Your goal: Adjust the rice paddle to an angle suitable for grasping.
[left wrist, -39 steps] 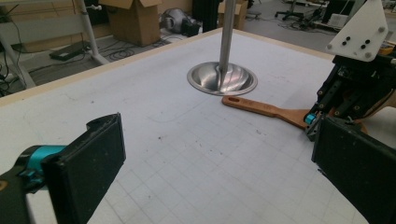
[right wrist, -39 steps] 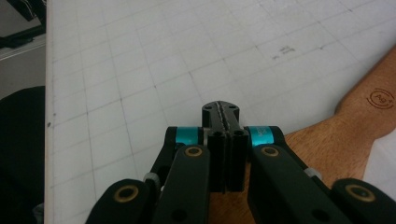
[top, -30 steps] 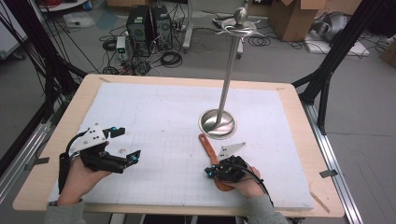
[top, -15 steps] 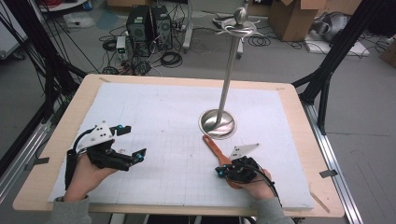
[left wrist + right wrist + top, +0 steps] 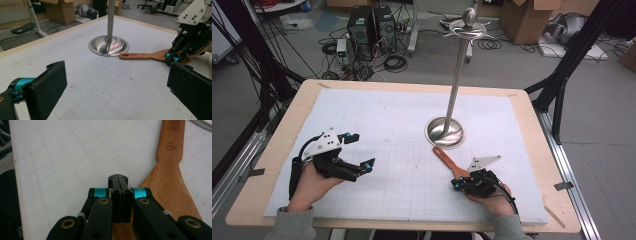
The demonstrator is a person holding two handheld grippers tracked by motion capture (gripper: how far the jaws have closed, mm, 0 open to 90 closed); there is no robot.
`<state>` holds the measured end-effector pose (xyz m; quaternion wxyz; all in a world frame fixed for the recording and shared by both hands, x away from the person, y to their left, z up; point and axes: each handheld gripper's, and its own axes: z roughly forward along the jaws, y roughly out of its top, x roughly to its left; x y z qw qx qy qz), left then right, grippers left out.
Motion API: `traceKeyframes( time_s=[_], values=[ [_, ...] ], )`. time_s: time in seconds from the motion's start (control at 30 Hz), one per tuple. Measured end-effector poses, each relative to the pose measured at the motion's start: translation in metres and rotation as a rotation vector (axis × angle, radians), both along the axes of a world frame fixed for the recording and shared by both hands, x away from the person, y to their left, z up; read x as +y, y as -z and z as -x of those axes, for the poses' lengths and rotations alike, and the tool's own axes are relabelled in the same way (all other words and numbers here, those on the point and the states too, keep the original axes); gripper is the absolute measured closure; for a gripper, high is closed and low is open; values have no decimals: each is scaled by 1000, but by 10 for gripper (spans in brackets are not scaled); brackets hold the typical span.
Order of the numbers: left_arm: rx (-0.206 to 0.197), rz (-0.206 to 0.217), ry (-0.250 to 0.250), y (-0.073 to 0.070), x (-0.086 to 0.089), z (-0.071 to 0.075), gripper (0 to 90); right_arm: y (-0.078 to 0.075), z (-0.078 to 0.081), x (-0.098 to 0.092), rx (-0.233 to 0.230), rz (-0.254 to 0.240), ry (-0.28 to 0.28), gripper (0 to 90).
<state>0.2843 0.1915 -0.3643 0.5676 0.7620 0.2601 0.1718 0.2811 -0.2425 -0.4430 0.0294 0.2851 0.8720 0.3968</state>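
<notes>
The right gripper [image 5: 460, 183] rests with its jaws pressed together on the broad blade end of a flat brown wooden spatula [image 5: 446, 156], which lies on the white gridded tabletop [image 5: 392, 125] right of centre. It seems to pinch the blade's edge, though that contact is unclear. The spatula's long axis runs from near right to far left, its handle tip pointing at, and nearly touching, the round base of a tall steel hanging stand [image 5: 445, 132]. The left gripper [image 5: 357, 152] waits at the near left, jaws wide and empty. The step looks like picking the spatula up; next would come a lift toward the stand.
</notes>
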Motion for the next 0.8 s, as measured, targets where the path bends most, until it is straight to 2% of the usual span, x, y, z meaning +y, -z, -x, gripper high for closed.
traceKeyframes(
  time_s=[0.27,0.43,0.47,0.53,0.63,0.8],
  values=[
    [1,2,10,0,-4,-3,32,-1,2,-16,7,7,43,900],
    [6,3,12,1,-5,-3,32,-2,2,-21,7,4,44,900],
    [5,3,11,1,-5,-3,32,-5,2,-20,-14,-21,34,900],
    [6,4,10,1,-4,-2,32,-7,2,-20,-19,-29,37,900],
    [9,-2,6,2,-2,0,32,-17,-1,-18,-68,-26,60,900],
    [10,-11,-10,3,5,6,32,-17,-11,-21,-79,-26,87,900]
  ],
)
